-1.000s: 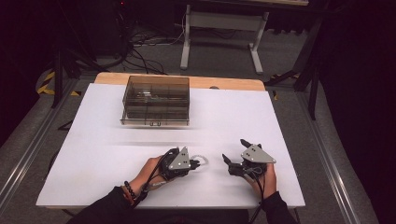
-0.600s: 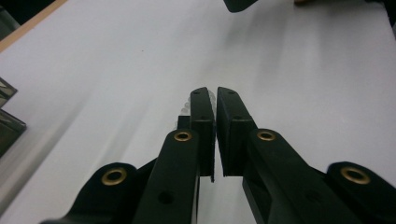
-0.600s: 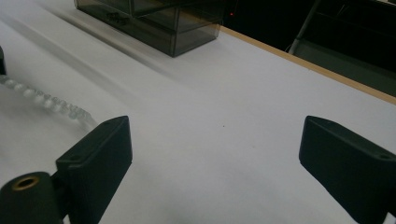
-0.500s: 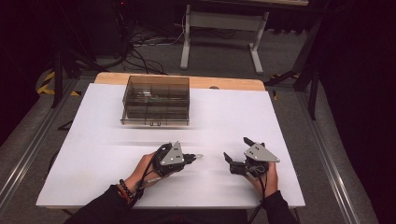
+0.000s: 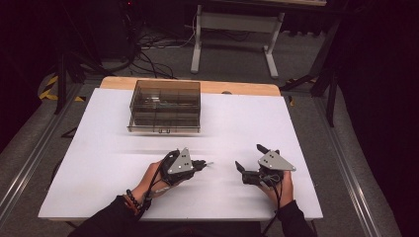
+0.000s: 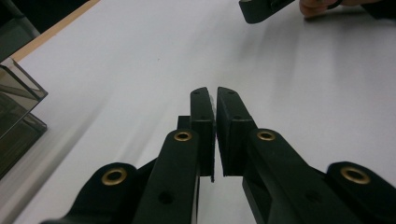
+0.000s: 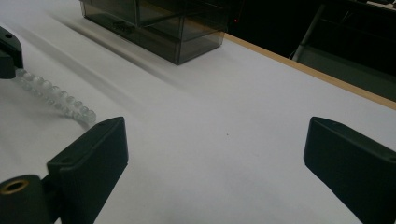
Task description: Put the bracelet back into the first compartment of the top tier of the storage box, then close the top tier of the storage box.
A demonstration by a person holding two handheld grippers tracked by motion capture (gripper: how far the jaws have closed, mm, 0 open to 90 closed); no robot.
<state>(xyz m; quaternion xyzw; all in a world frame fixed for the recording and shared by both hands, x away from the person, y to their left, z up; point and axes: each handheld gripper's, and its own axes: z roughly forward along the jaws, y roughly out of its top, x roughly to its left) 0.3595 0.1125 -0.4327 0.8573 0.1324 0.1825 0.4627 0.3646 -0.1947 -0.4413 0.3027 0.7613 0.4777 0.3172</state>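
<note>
The left tool lies low over the near middle of the worktop, its jaws pressed together on one end of a string of clear beads; in the left gripper view a sliver of something pale shows in the narrow slit between its pads. In the right gripper view the beads trail from that tool's tip in a loose line across the white surface, ending just beside the right tool's own nearer jaw. The right tool rests at the near right, well apart from the left one, its jaws spread wide with nothing between them.

The worktop is a white sheet on a wooden board whose bare edge shows along the far side. A smoky, see-through compartment box stands at the far left of the middle, with small items in a far compartment that are too small to tell. Beyond the worktop the room is dark: grey floor, tangled cables and a pale metal stand.

Compared with a second ago, the left tool has turned, its tip now pointing right toward the other tool, and the hand sits slightly farther left. The right tool and the box lie where they were.
</note>
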